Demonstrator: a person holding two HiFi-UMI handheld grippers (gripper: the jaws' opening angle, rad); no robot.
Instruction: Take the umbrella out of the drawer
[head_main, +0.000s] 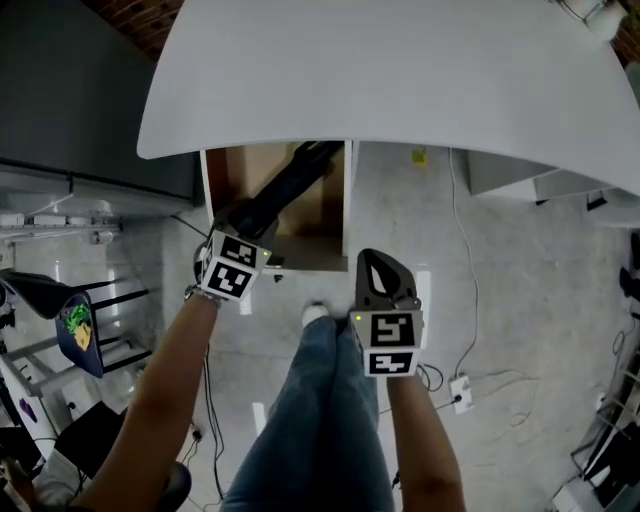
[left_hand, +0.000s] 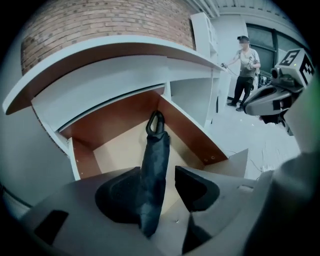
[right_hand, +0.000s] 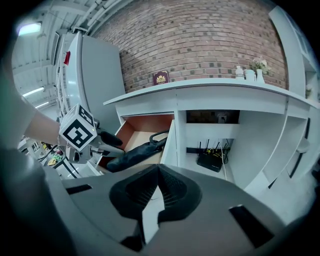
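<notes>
A black folded umbrella lies slantwise in the open wooden drawer under the white desk, with its handle loop toward the back. My left gripper is at the umbrella's near end. In the left gripper view the umbrella runs between the jaws of the left gripper; it lies against the left pad and a narrow gap shows at the right pad, so the gripper is open. My right gripper hangs over the floor right of the drawer, shut and empty. The right gripper view shows the umbrella and the left gripper.
The person's jeans-clad legs stand just in front of the drawer. A black router sits in the desk's open bay. A cable and power strip lie on the floor at the right. A chair stands left. Another person stands far off.
</notes>
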